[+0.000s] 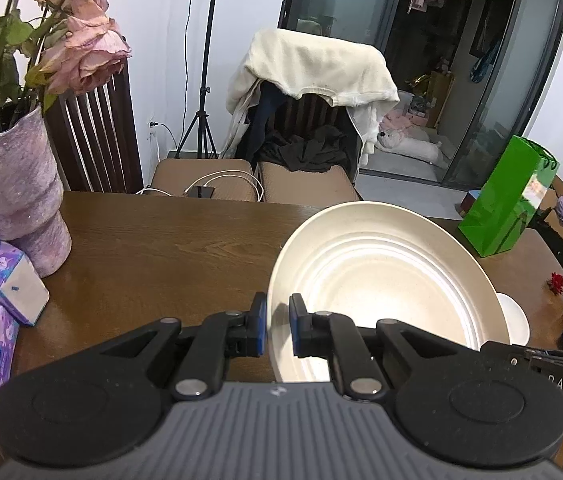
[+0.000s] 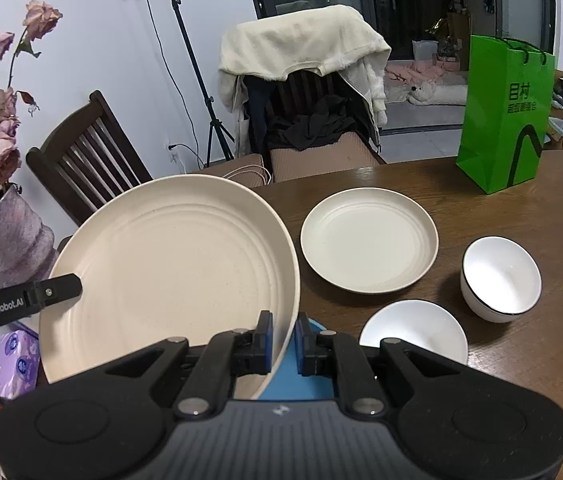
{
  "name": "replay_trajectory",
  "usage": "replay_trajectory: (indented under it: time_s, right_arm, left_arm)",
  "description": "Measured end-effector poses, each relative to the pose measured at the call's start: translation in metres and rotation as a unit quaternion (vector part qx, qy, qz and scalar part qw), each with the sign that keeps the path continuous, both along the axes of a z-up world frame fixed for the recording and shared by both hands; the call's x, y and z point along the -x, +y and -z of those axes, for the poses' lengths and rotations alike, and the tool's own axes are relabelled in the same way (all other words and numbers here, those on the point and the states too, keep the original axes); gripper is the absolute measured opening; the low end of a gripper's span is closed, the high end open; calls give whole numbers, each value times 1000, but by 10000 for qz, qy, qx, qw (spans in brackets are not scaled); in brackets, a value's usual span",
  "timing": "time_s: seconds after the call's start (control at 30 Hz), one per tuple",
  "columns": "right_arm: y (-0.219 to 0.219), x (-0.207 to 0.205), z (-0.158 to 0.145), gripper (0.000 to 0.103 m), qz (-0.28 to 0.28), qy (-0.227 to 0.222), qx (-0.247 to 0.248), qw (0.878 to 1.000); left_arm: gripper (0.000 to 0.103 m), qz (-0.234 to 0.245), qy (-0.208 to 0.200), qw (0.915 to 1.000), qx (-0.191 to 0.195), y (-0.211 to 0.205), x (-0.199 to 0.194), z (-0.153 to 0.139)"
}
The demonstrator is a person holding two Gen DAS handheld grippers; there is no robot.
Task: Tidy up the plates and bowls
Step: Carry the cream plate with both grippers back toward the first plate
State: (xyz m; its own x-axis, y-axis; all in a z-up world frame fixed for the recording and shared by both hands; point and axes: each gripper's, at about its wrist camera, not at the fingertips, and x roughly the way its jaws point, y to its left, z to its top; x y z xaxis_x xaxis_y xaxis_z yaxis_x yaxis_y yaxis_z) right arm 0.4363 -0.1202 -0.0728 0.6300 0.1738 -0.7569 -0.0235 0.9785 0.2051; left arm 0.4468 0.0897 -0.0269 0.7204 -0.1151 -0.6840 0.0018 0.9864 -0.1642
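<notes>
Jaws of our left gripper [image 1: 278, 322] pinch the left rim of the large cream plate [image 2: 169, 276]; our right gripper [image 2: 282, 340] clamps its right rim. We hold it tilted above the wooden table [image 2: 421, 176], beside a smaller cream plate [image 2: 369, 240], a white bowl [image 2: 501, 276] and a white dish [image 2: 417, 330].

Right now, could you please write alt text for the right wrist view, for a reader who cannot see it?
The right tongs clamp the rim of a large cream plate held tilted above a wooden table, while the left tongs grip its opposite edge. On the table sit a smaller cream plate, a white bowl and a green paper bag.
</notes>
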Motion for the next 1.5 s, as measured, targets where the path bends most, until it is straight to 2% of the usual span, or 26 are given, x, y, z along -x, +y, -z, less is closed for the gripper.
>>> replay_trajectory:
  time_s: [0.73,1.5]
  right_arm:
    - [-28,71,-20,11,30,-78,14,10000]
    - [-73,153,-20,11,187,-157,-4,9997]
  left_arm:
    - [12,47,-56,10000,35,-23,74,-10]
    - [12,187,-108,9996,178,-68,151,-16]
